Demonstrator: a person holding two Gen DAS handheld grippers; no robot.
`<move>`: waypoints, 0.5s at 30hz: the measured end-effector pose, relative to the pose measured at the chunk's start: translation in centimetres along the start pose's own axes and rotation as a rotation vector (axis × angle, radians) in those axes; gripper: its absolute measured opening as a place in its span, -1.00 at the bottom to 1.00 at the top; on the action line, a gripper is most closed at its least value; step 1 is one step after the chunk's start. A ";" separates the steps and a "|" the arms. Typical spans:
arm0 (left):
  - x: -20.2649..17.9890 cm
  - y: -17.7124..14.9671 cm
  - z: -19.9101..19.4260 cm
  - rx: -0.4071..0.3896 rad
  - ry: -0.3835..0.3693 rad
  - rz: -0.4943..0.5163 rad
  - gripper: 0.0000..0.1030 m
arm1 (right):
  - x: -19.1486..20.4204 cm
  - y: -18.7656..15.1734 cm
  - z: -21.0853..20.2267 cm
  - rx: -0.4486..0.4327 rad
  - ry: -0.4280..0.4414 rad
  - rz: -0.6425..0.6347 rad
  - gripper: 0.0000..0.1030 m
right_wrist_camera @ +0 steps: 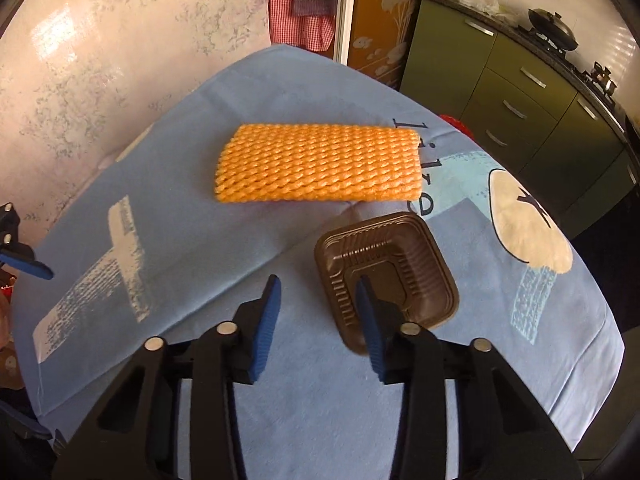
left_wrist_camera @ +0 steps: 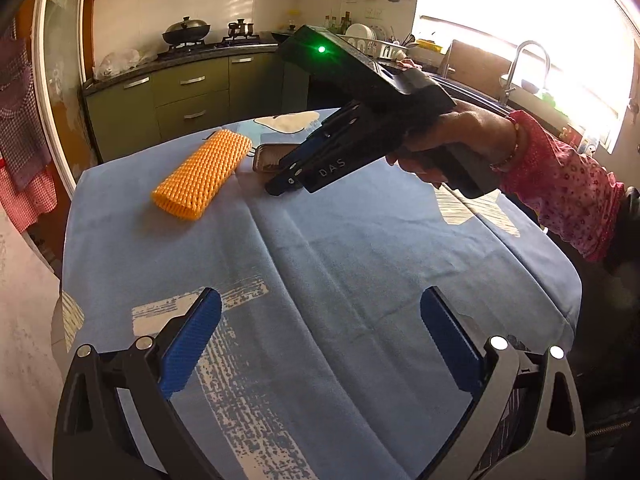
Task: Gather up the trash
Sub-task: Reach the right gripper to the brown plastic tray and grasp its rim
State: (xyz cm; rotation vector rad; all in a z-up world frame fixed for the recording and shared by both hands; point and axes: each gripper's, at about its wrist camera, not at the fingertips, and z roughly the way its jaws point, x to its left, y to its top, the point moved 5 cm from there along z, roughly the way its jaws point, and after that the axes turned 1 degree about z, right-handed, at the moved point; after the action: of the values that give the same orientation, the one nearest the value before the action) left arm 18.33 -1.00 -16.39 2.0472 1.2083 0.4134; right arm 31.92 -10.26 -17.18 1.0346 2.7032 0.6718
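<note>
An orange foam net sleeve (left_wrist_camera: 202,174) (right_wrist_camera: 318,164) lies flat on the blue tablecloth (left_wrist_camera: 360,240). Beside it rests a dark brown ribbed plastic tray (right_wrist_camera: 400,256) (left_wrist_camera: 266,156), empty and mouth up. My right gripper (right_wrist_camera: 318,280) (left_wrist_camera: 280,186) points steeply down at the tray's near left rim. Its jaws stand partly apart, one pad over the tray's inside and one over bare cloth, neither pressing on the rim. My left gripper (left_wrist_camera: 322,320) hangs wide open over bare cloth near the table's front, holding nothing; one of its fingers (right_wrist_camera: 26,266) shows at the left edge of the right wrist view.
A hand in a pink patterned sleeve (left_wrist_camera: 560,192) holds the right gripper. Green cabinets (left_wrist_camera: 192,96) with a wok on the stove (left_wrist_camera: 186,30) stand behind the table, a sink tap (left_wrist_camera: 520,64) at the right. A small red thing (right_wrist_camera: 454,122) peeks past the far table edge.
</note>
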 end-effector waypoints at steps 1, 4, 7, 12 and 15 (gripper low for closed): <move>0.1 -0.1 0.0 0.000 0.001 -0.001 0.91 | -0.1 0.1 0.2 0.006 -0.003 -0.001 -0.45; 0.3 -0.3 -0.1 0.000 0.000 -0.010 0.91 | -0.2 0.1 0.9 0.025 -0.012 0.004 -0.79; 0.5 -0.5 -0.2 -0.002 0.001 -0.019 0.91 | -0.1 0.1 0.8 0.018 -0.020 0.005 -0.89; 0.0 -0.6 -0.5 -0.002 0.004 -0.020 0.91 | 0.9 -0.3 -1.1 -0.019 -0.015 0.008 -0.92; -0.7 -0.5 -1.0 -0.010 0.003 -0.013 0.91 | 1.5 -1.0 -3.3 -0.055 -0.012 0.018 -0.92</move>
State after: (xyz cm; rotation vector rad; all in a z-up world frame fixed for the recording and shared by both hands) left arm 17.09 -0.98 -15.96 2.0298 1.2181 0.4154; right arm 29.23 -11.10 -14.74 1.0475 2.6521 0.7361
